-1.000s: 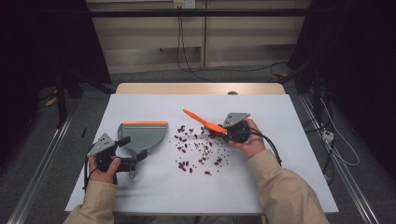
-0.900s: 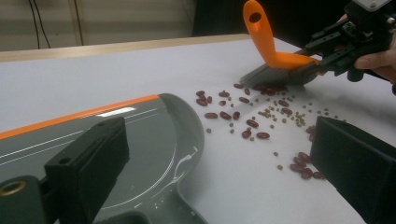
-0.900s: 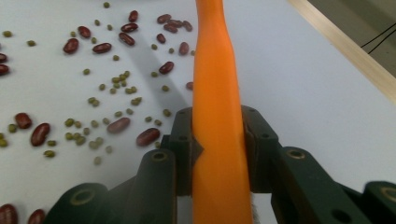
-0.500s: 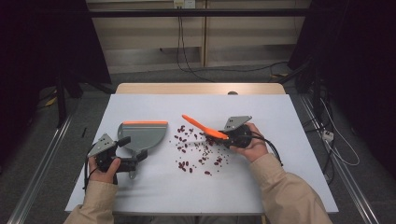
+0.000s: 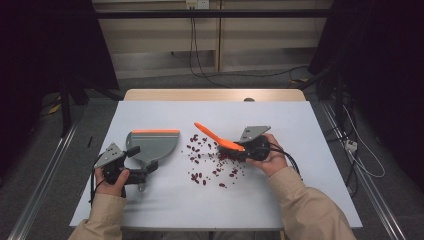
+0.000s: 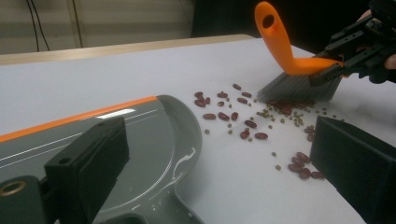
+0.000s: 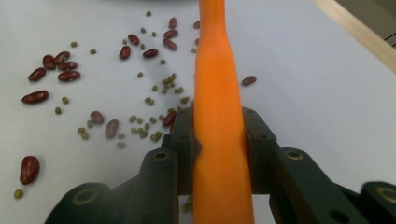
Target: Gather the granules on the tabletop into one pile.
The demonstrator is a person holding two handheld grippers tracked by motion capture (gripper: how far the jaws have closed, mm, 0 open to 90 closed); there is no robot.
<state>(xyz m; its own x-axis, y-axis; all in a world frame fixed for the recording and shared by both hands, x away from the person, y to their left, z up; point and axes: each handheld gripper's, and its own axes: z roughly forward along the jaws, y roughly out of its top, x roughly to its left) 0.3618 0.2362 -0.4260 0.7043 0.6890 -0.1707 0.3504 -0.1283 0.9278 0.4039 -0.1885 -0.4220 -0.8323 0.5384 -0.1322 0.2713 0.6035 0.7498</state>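
Note:
A grey dustpan (image 5: 152, 142) with an orange front lip lies flat on the white table (image 5: 310, 130), left of centre. My left gripper (image 5: 141, 160) is open, its jaws standing wide apart on either side of the pan's rear and handle (image 6: 140, 212). Red beans and small green beans (image 5: 210, 160) are scattered over the middle of the table. My right gripper (image 5: 236, 150) is shut on the orange handle of a small brush (image 5: 220, 139). The grey bristles (image 6: 294, 88) rest on the table at the right edge of the bean scatter. The handle (image 7: 217, 116) runs straight up between the right jaws.
The table's wooden far edge (image 5: 215, 95) lies beyond the white sheet. Cables trail from both grippers, and more cables lie on the floor behind the table. Both of the person's sleeves come in from the bottom.
The right gripper has lowered the brush toward the table and drawn it slightly nearer, so the bristles now touch the beans. The left gripper and dustpan have not moved.

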